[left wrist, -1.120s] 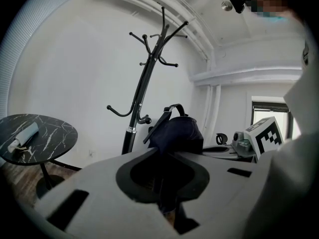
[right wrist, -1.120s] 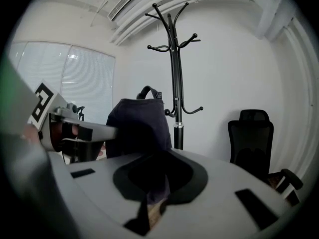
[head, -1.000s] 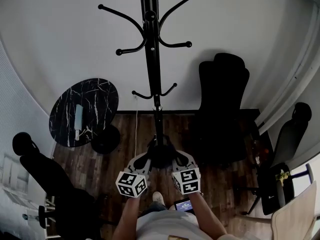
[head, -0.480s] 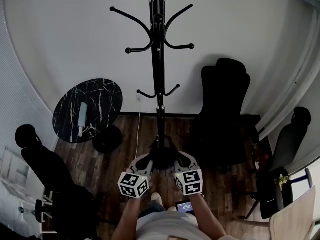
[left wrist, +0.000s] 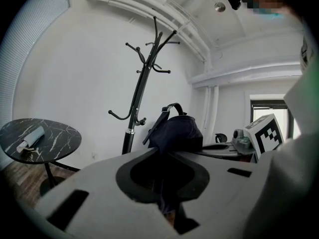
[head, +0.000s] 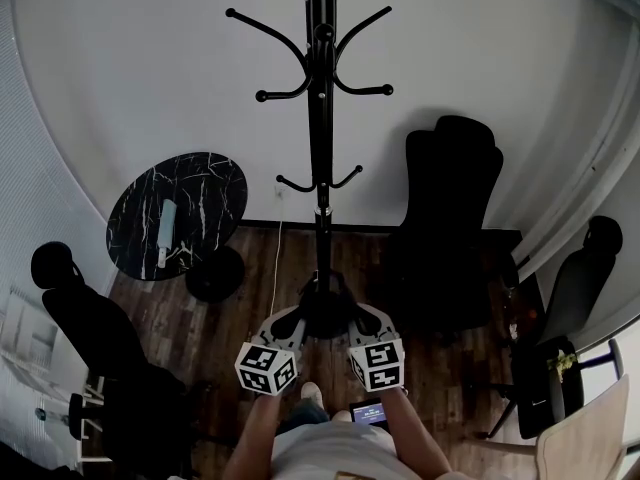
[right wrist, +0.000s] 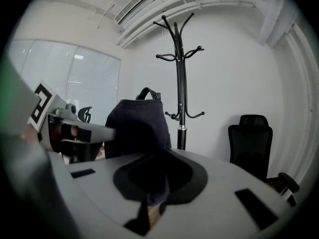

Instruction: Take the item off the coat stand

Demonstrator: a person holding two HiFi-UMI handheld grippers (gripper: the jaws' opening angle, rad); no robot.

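Backpack (left wrist: pixel 174 131) sits upright at the fingertips, between left gripper (head: pixel 288 323) and right gripper (head: pixel 362 320), each pinching its fabric; bare coat stand (head: pixel 320 118) rises straight beyond

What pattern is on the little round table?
Black with thin white veins, like marble. The round table shows best in the head view.

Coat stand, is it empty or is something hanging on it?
Empty: every visible hook on the coat stand is bare; the dark bag is off it.
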